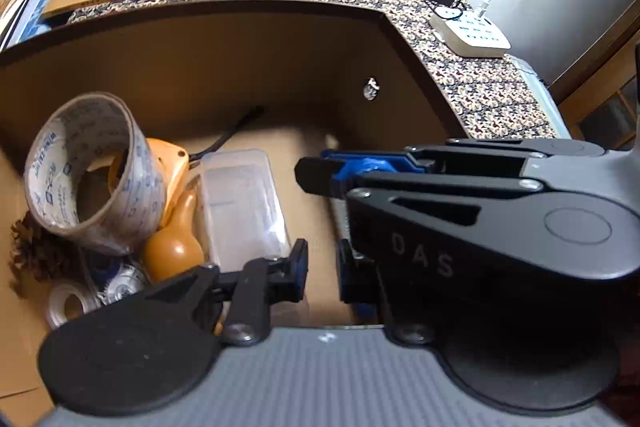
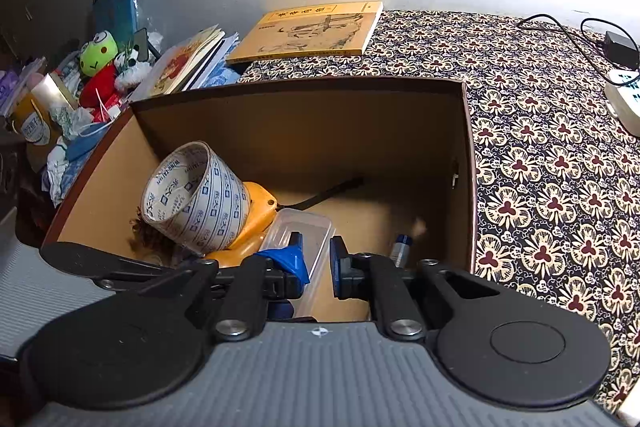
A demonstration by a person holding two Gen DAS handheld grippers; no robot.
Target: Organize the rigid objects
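The clear plastic case [image 2: 304, 239] lies flat on the floor of the cardboard box [image 2: 304, 131], roughly mid-floor, its long side just beside the yellow tool [image 2: 258, 213]; I judge it light, stiff and rather slick, thin-walled enough to flex or crack if I squeeze hard; I would take it across its narrow width near one end, where the walls are stiffest, not by the lid face. Against the yellow tool leans the big tape roll [image 1: 94, 175], tilted with its open core facing up and toward me; light for its bulk, rigid at the core, best gripped through the wall of the ring. Below it in the left wrist view sit a small tape roll [image 1: 68, 303] and a pine cone [image 1: 30, 249], the cone brittle. A small vial [image 2: 401, 247] with a blue cap rests near the right wall; small and likely to roll.

My right gripper [image 2: 316, 263] hovers over the near end of the case, jaws spread with nothing between them; my left gripper [image 1: 323, 273] is low inside the box, also spread and empty, the right one crossing in front of it. Outside the box, on the patterned cloth [image 2: 552, 163], lie a yellow book [image 2: 308, 33] and a power strip [image 1: 470, 33].
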